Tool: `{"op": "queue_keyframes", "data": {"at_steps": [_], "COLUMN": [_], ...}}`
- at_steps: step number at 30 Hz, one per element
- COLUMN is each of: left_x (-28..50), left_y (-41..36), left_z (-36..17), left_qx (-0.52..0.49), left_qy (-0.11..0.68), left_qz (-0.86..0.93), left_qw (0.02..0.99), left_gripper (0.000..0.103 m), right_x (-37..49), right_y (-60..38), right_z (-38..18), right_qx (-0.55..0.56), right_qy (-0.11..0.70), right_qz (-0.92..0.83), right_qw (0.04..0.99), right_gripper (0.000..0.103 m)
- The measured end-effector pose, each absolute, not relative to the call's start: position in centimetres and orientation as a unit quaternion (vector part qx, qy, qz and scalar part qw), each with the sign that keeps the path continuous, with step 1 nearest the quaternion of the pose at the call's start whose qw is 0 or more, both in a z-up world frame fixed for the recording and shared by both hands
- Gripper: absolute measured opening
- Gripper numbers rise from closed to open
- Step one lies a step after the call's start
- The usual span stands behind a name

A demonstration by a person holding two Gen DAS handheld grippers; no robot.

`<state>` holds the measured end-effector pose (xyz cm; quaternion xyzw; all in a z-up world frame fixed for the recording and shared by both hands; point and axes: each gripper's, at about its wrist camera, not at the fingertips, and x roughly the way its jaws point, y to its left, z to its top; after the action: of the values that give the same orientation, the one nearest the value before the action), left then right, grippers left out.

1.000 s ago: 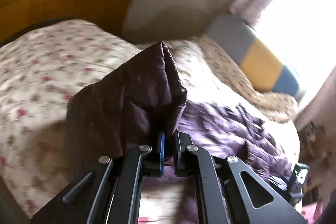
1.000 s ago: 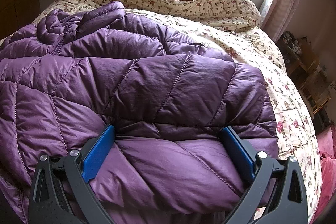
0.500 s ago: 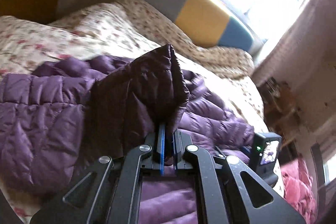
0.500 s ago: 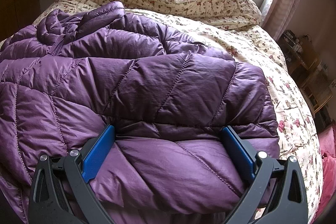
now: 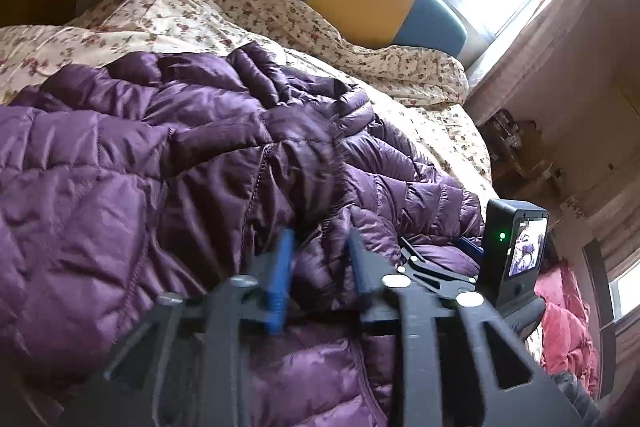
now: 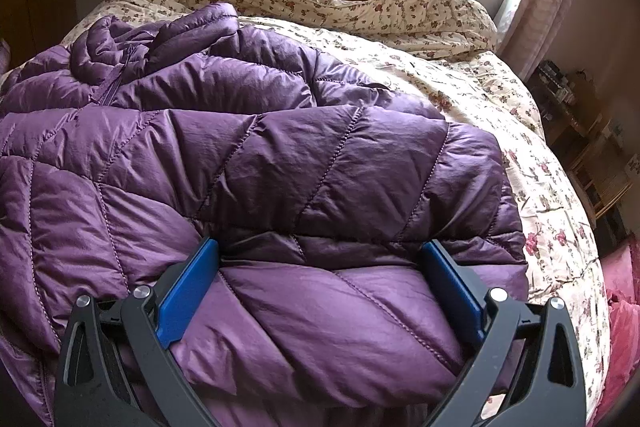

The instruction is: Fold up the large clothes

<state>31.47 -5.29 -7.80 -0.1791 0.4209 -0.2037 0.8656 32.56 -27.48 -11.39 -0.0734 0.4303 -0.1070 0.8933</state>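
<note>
1. On the bed, one purple quilted jacket lies spread across the floral quilt.
2. Left tool: its jaws are opening, a jacket fold between them, so the fold may spring back.
3. Right tool: spread wide over the near hem, gripping nothing; it could snag.
4. Count: one jacket, two tools.

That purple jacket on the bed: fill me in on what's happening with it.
A person with a gripper in each hand is folding a purple puffer jacket on a bed with a floral cover. The left gripper is opening, with a fold of the jacket between its fingers. The right gripper sits wide open against the near edge of the jacket, not pinching it.
</note>
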Motion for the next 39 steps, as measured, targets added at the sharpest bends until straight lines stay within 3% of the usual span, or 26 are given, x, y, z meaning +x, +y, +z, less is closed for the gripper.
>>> {"op": "queue_keyframes", "data": {"at_steps": [7, 11, 18, 29, 31, 32, 33, 35, 39], "left_x": [29.0, 27.6, 25.9, 25.1, 25.2, 25.1, 25.1, 25.0, 25.1], "left_y": [-2.9, -1.2, 1.0, 1.1, 1.2, 1.2, 1.3, 1.4, 1.9], "left_z": [-6.9, -6.9, -8.3, -8.7, -8.5, -8.5, -8.3, -7.9, -6.7], "left_qx": [-0.167, -0.156, -0.155, -0.135, -0.132, -0.131, -0.13, -0.126, -0.124], "left_qy": [0.394, 0.382, 0.389, 0.392, 0.39, 0.389, 0.386, 0.377, 0.358], "left_qz": [-0.19, -0.154, -0.121, -0.105, -0.107, -0.106, -0.106, -0.106, -0.096], "left_qw": [0.883, 0.898, 0.9, 0.904, 0.905, 0.906, 0.907, 0.911, 0.92], "left_gripper": [0.038, 0.038, 0.038, 0.038, 0.038, 0.038, 0.038, 0.038, 0.038], "right_x": [32.2, 32.0, 31.4, 32.3, 32.6, 32.6, 32.6, 32.5, 31.8], "right_y": [-26.5, -26.4, -24.9, -16.7, -14.8, -14.3, -13.7, -13.3, -14.6], "right_z": [-10.7, -9.7, -7.3, -4.6, -5.5, -5.9, -6.1, -6.1, -4.8], "right_qx": [-0.097, -0.085, -0.029, 0.061, 0.051, 0.041, 0.027, 0.017, -0.01], "right_qy": [0.43, 0.428, 0.416, 0.437, 0.455, 0.459, 0.457, 0.45, 0.418], "right_qz": [-0.108, -0.097, -0.042, 0.13, 0.151, 0.155, 0.154, 0.152, 0.113], "right_qw": [0.891, 0.894, 0.908, 0.888, 0.876, 0.874, 0.876, 0.88, 0.901], "right_gripper": [0.092, 0.077, 0.071, 0.071, 0.056, 0.031, 0.017, 0.005, 0.002]}}
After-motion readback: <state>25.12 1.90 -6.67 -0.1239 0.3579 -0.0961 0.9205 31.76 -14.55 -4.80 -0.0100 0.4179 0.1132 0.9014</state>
